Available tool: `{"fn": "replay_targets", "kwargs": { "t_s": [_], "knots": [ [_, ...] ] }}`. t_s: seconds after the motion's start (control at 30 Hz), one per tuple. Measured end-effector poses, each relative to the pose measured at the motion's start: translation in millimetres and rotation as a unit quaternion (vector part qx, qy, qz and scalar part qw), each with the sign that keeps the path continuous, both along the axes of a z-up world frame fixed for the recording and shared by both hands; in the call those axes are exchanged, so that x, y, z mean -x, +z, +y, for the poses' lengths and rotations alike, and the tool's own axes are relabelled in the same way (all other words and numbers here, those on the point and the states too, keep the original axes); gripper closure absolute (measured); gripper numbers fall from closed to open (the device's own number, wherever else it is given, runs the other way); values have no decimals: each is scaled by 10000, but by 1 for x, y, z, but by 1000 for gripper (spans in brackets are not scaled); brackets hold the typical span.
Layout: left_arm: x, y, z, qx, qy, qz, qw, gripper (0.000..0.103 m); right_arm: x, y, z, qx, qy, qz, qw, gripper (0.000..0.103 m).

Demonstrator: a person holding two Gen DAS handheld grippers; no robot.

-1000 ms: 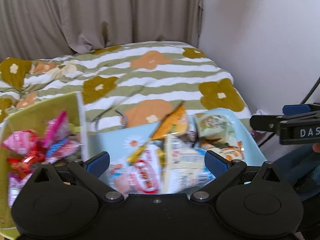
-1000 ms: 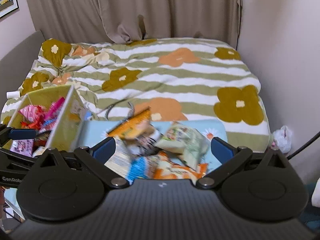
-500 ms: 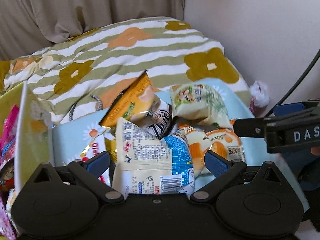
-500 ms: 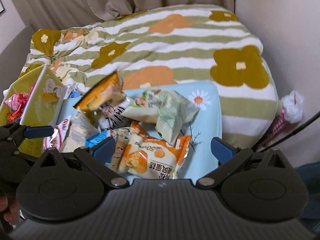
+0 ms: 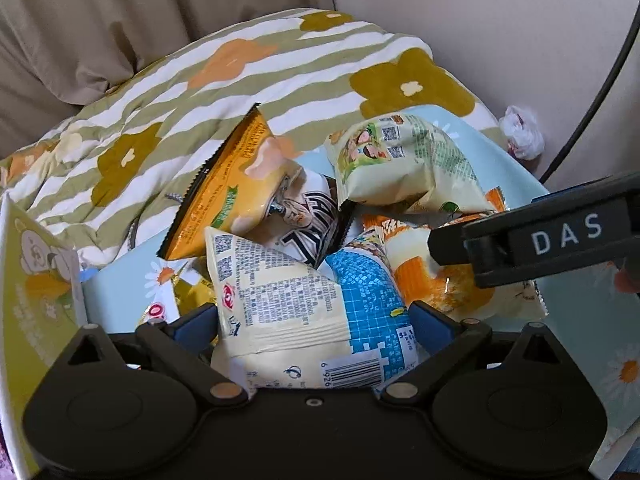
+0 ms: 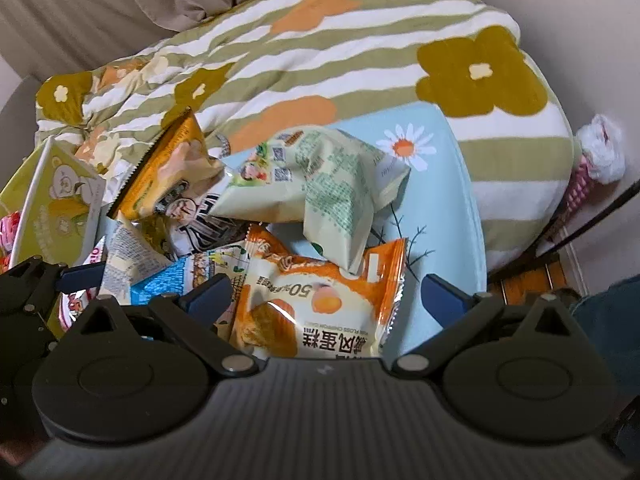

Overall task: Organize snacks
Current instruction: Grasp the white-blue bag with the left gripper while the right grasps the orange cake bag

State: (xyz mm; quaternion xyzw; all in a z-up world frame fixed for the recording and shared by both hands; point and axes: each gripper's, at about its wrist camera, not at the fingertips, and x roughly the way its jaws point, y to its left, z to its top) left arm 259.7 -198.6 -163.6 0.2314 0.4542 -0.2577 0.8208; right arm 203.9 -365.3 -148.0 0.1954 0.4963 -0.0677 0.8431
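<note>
Glossy crinkled plastic snack packets [image 5: 304, 304] (some foil-shiny) on matt soft cloth quilt [image 6: 360, 40].

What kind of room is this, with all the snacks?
Probably a bedroom. The snack packets lie on a light blue tray on a bed with a flowered, striped quilt, and beige curtains hang behind it.

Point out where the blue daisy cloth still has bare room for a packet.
Bare patch: the blue daisy cloth right of the pale green packet and orange cake packet, out to its quilt-side edge. Crowded: the overlapping pile leftward, up to the yellow-green box.
</note>
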Motion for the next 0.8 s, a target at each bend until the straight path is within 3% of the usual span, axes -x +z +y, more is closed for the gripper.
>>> {"fn": "replay_targets", "kwargs": {
  "t_s": [0.3,0.8],
  "knots": [
    [-6,-9,6,69,-50,279,9996,18,-6,-14,1,-126,-107,140,9998,0],
    [-2,2,17,190,191,261,9993,21,-20,-24,12,-74,54,275,9996,0]
  ]
}}
